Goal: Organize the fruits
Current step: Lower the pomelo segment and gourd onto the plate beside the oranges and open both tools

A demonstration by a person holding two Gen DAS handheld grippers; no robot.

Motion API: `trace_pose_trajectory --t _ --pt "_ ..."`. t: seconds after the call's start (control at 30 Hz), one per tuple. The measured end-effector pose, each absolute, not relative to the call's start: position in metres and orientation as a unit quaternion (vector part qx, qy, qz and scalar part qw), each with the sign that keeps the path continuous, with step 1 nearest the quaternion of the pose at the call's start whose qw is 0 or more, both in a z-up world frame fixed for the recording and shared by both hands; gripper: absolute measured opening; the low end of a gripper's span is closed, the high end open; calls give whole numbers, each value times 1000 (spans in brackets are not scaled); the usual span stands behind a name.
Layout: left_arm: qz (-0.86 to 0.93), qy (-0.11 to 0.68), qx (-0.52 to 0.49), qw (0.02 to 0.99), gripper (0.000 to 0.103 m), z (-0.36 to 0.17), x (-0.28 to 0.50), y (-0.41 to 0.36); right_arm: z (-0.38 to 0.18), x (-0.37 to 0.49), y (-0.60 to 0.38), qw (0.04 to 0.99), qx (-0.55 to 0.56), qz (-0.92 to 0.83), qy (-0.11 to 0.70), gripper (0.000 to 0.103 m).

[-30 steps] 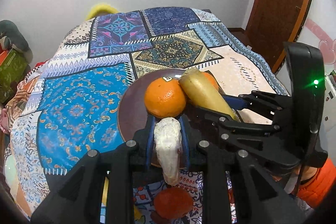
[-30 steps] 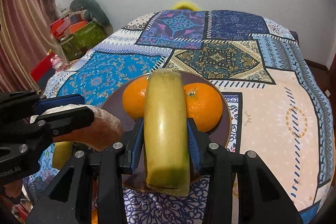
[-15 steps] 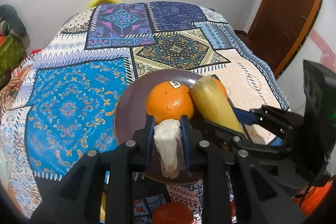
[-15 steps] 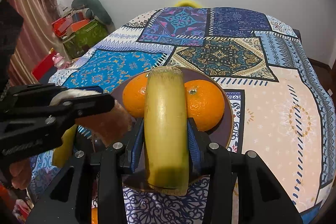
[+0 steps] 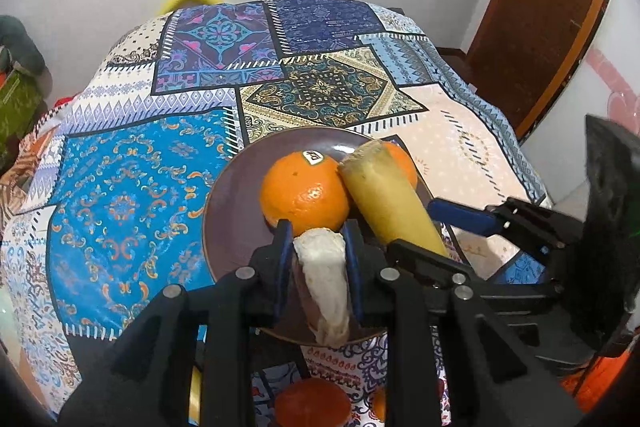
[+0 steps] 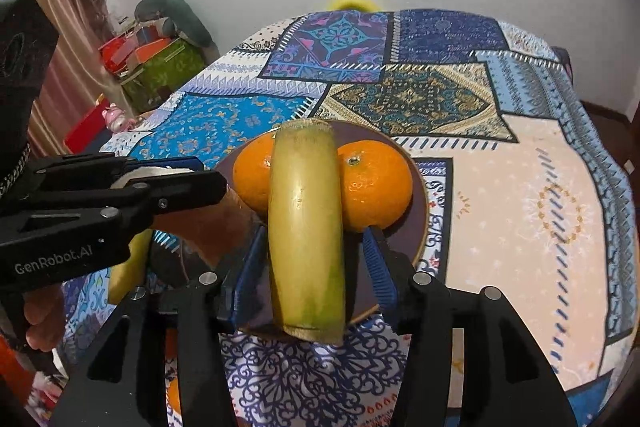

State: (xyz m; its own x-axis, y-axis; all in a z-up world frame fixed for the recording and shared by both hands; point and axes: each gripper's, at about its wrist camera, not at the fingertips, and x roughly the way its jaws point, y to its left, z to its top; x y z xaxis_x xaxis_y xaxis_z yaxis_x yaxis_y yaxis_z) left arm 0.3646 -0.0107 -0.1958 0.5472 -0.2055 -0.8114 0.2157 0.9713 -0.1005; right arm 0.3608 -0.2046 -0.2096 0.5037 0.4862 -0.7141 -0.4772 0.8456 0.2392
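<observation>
Left gripper (image 5: pixel 318 247) has its jaws pinched on a pale, whitish-brown root-looking piece (image 5: pixel 324 287), hanging over the 6 o'clock edge of the dark purple plate (image 5: pixel 228 211). From the right wrist view that same gripper (image 6: pixel 192 183) comes in from 9 o'clock, brownish chunk tucked under it.

Right gripper (image 6: pixel 312 267) is different: the blue pads (image 6: pixel 378 267) sit apart from the yellow-green banana piece (image 6: pixel 306 227), visible gap on both sides, so the jaws are spread and not gripping it. The banana piece lies across the plate (image 6: pixel 420 227), far end wedged between the two oranges, near end poking past the rim at 6 o'clock.

On the plate: one orange (image 5: pixel 304 193) with a sticker at the left, second orange (image 6: pixel 374 185) at the right, both touching the banana.

Everything sits on a patchwork tablecloth (image 5: pixel 132 187) covering the surface. A reddish-orange fruit (image 5: pixel 312 403) lies off the plate at 6 o'clock under the left gripper, and something yellow (image 6: pixel 128 267) sits below it too.
</observation>
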Motion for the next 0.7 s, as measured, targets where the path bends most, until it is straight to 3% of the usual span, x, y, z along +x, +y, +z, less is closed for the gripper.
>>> trace_pose_trajectory --t 0.33,0.7 --pt "-116 460 27 880 25 -194 359 -28 -201 349 -222 874 1 271 404 47" --pt "-71 472 -24 879 26 -198 384 15 -197 346 -227 876 9 277 393 47"
